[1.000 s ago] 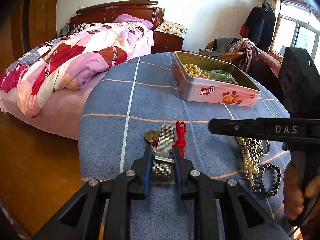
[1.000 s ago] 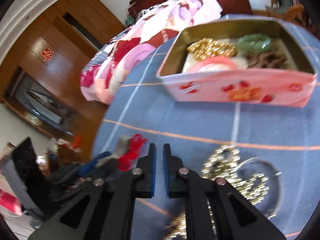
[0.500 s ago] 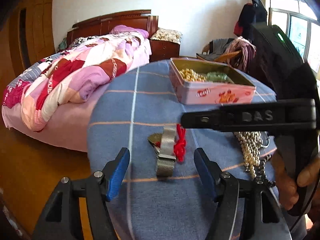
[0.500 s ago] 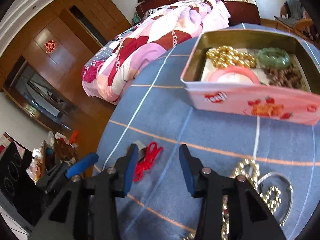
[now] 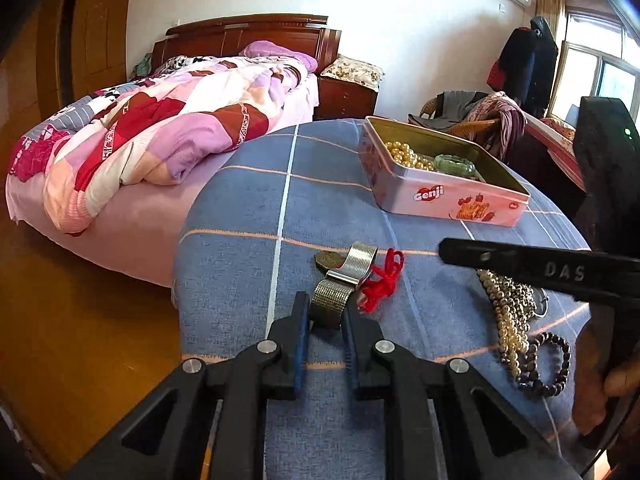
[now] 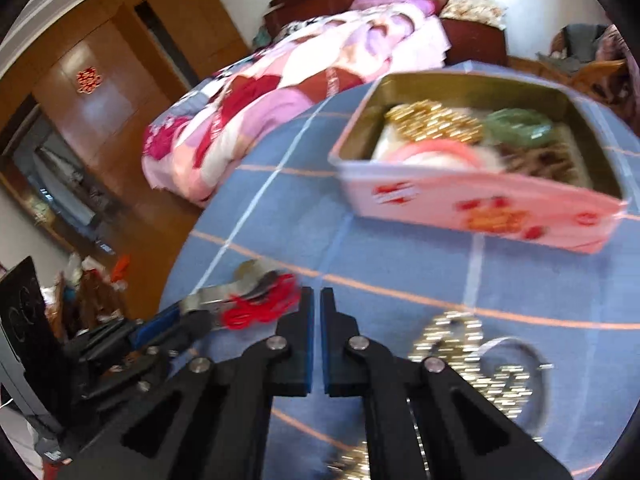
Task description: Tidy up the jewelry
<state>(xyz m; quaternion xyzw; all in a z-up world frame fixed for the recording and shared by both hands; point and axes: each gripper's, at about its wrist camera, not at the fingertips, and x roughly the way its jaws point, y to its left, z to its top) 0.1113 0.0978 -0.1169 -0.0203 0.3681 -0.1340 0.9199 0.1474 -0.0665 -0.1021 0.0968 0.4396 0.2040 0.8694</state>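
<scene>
on the blue cloth (image 5: 248, 216), left gripper (image 5: 326, 316) has just closed and is clamped on the near end of the watch (image 5: 340, 280). mesh strap looks floppy and a bit slick, so it'll probably dangle, and the red cord (image 5: 382, 282) beside it could snag. right gripper (image 6: 316, 312) has just closed too, nothing in it. pearls (image 5: 506, 312) are limp; tin (image 5: 440, 196) sits further back.

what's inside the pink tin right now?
Inside the pink tin: a gold bead string, a green bangle, a pink ring-shaped piece and brown beads. The near wall hides part of the floor; the right wrist view is blurred.
</scene>
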